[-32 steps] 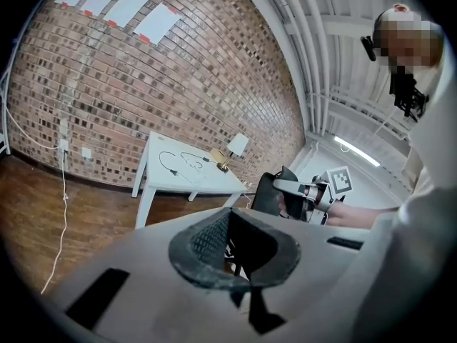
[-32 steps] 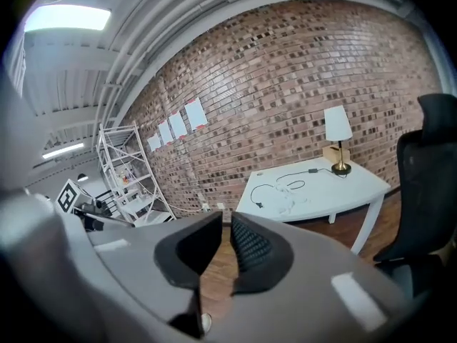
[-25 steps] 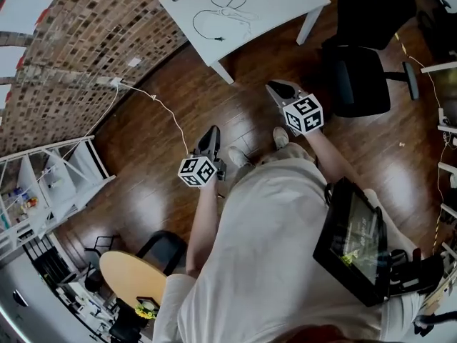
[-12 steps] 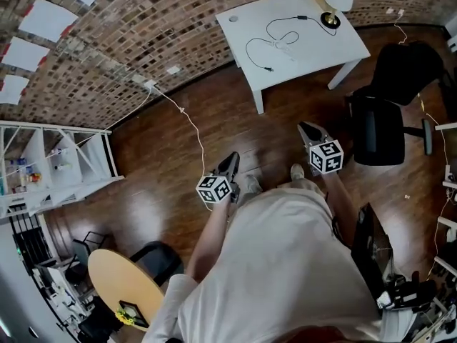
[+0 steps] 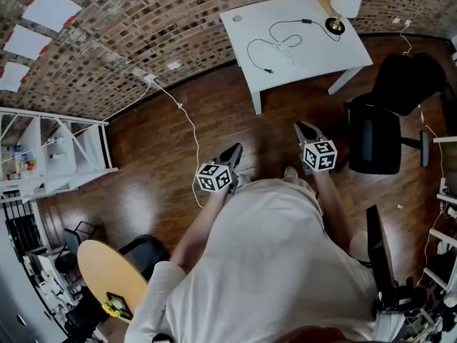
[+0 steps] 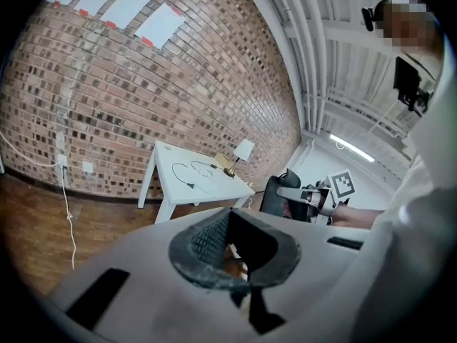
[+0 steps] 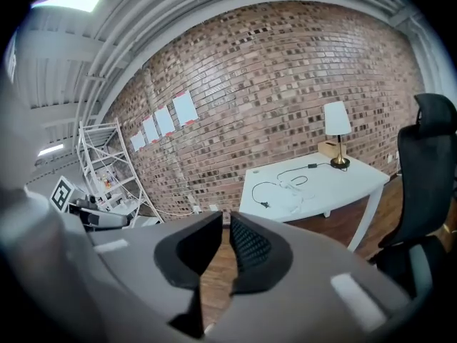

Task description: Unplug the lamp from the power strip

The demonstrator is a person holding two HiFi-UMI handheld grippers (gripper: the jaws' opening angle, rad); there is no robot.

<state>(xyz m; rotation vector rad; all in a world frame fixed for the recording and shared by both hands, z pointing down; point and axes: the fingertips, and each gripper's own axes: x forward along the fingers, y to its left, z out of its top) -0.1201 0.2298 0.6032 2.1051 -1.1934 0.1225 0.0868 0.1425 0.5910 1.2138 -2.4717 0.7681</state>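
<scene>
Brick wall (image 5: 128, 34) and dark wood floor (image 5: 157, 170) frame the room you stand in. You face a white table (image 5: 300, 48) that sits against the wall at the far side, a little right of centre.

- Task items: the lamp (image 5: 343, 2), with a white shade and a dark round base, stands upright at the far right corner of the tabletop. Its black cable (image 5: 275, 45) runs left from the base and loops across the bare top toward the near left edge. A pale shape lying in the loop may be the power strip, but it is too small to make out.
- Your left gripper (image 5: 234, 148) is held over the floor, well short of the table. Its jaws are pressed together at the tips, and nothing is between them.
- Your right gripper (image 5: 300, 127) is held level with it on the right, also well apart from the table. Its jaws stand a narrow slit apart, and only floor shows through the gap.
- Surroundings: a black office chair (image 5: 378, 131) stands just right of the table. A white shelf rack (image 5: 57, 148) lines the left wall. A thin white cord (image 5: 187, 123) trails from the wall across the floor toward your left gripper.
</scene>
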